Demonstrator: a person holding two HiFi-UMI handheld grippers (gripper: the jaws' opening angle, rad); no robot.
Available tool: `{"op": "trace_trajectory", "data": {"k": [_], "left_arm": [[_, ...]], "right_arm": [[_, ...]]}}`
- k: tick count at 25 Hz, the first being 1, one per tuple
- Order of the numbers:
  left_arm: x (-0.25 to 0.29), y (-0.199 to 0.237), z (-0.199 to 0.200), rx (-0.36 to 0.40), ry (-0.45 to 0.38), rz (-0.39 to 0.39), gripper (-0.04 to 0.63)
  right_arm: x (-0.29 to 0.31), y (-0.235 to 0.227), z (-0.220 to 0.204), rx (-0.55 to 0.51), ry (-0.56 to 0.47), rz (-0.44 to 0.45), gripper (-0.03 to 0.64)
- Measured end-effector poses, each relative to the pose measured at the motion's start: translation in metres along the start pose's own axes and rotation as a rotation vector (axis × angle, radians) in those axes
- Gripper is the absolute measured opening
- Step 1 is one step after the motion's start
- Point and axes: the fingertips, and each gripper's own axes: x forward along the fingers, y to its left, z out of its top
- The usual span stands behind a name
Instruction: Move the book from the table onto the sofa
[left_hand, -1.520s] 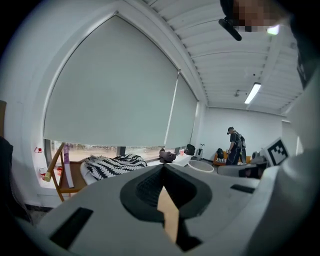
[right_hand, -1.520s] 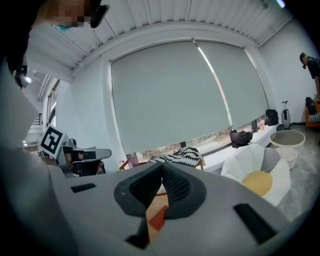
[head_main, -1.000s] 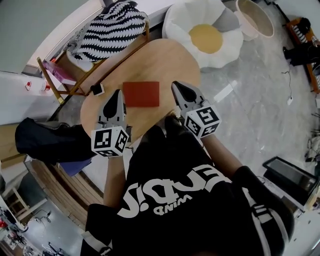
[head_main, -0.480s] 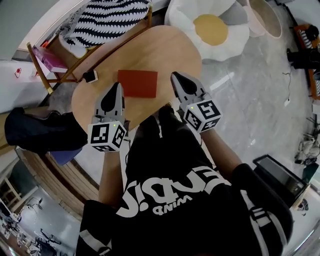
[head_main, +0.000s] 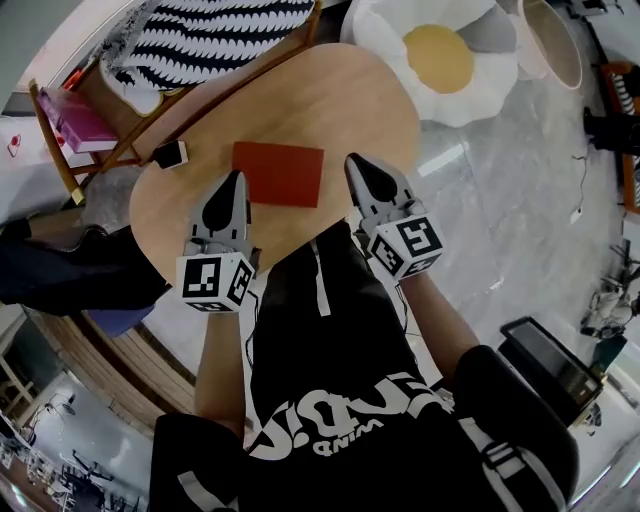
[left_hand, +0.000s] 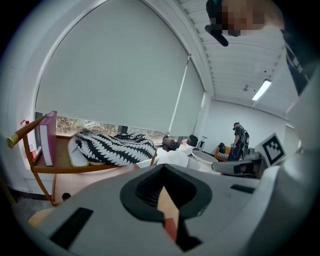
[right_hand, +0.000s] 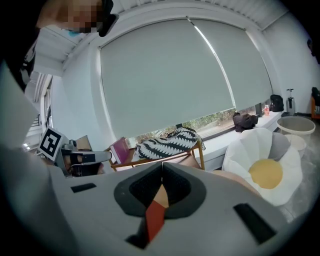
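Note:
A flat red book (head_main: 280, 172) lies on the round wooden table (head_main: 330, 100). My left gripper (head_main: 236, 180) hovers at the book's left edge, shut and holding nothing. To the right of the book, my right gripper (head_main: 357, 164) hangs shut and empty as well. In the left gripper view the closed jaws (left_hand: 162, 169) leave only a sliver of the red book (left_hand: 171, 229) visible. The right gripper view shows the same past its jaws (right_hand: 161, 167), the book (right_hand: 155, 220) below them. The wooden-framed sofa (head_main: 215, 90) with a black-and-white zigzag blanket (head_main: 215, 30) stands beyond the table.
A small black-and-white object (head_main: 170, 153) sits on the table's left rim. A pink book (head_main: 75, 118) rests at the sofa's left end. A white and yellow egg-shaped cushion (head_main: 440, 55) and a basket (head_main: 555, 40) lie at the far right, and a dark bag (head_main: 60, 275) at the left.
Both grippers have come down toward the table and now sit closer to the book's two sides. Both jaws stayed shut. The book has not moved on the table.

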Motion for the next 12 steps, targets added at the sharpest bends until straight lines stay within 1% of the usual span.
{"op": "trace_trajectory", "data": {"k": [6,12], "left_arm": [[0.028,0.023,-0.044,0.003,0.016,-0.002,0.008],[0.045,0.045,-0.086,-0.004,0.028,-0.007,0.008]], "right_arm": [[0.029,-0.013,-0.047,0.028,0.013,-0.025,0.002],[0.052,-0.015,-0.095,0.057,0.026,-0.034,0.002]]}}
